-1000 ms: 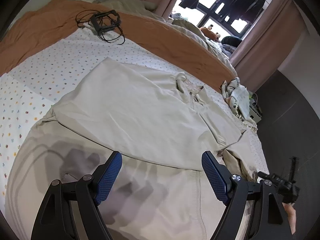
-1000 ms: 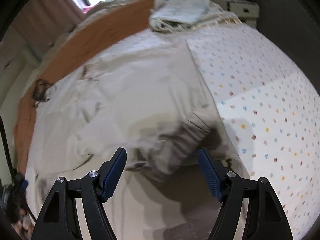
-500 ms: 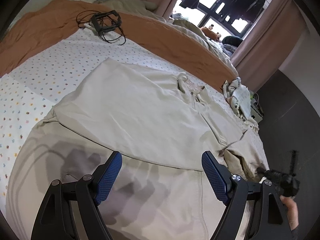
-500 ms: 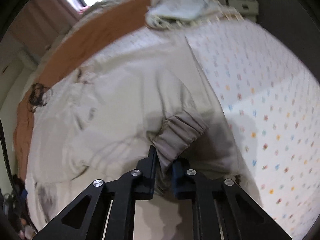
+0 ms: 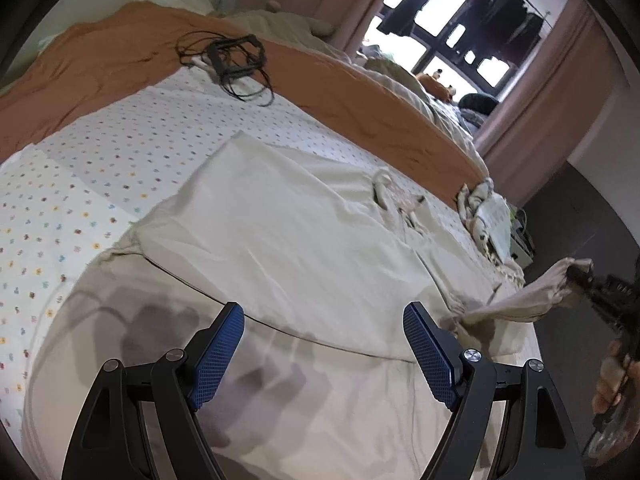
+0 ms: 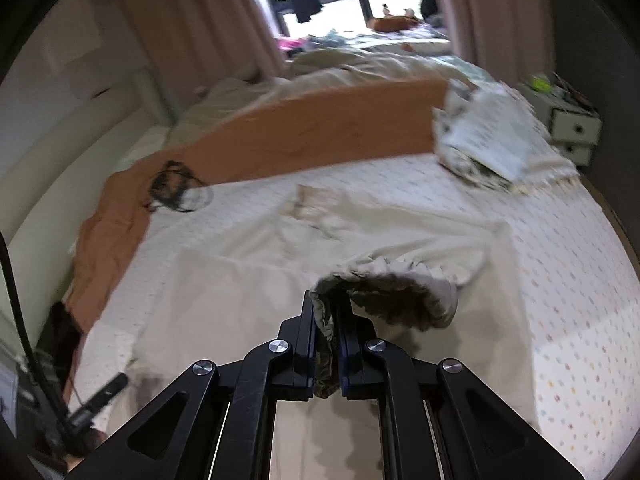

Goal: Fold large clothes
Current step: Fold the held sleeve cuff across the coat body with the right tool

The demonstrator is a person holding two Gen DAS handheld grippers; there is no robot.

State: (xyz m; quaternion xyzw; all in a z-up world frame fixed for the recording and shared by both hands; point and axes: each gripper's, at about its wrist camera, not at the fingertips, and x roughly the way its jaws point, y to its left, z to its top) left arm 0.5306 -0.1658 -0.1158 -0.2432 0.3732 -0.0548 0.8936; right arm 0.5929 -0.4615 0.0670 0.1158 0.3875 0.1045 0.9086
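A large beige garment [image 5: 280, 240] lies spread on the dotted bedsheet [image 5: 80, 168], with one sleeve folded across its body. My left gripper [image 5: 323, 312] hovers open over the garment's lower part, nothing between its blue pads. My right gripper [image 6: 326, 300] is closing its jaws on the gathered sleeve cuff [image 6: 400, 280], and the pads pinch the cuff's edge. The cuff is lifted above the garment [image 6: 240, 288] and the sleeve trails down from it. In the left wrist view the right gripper [image 5: 576, 274] holds that sleeve up at the bed's right edge, with a hand behind it.
An orange blanket [image 5: 120, 60] runs along the far side of the bed, with a black strap and cables [image 5: 236, 58] on it. A folded patterned cloth [image 6: 488, 136] lies at the far right corner. A white drawer unit [image 6: 576, 128] stands beyond it.
The right gripper closed on the sleeve cuff, then rose and pulled it up off the bed, tilting its view toward the window. The left gripper stayed open and nearly still.
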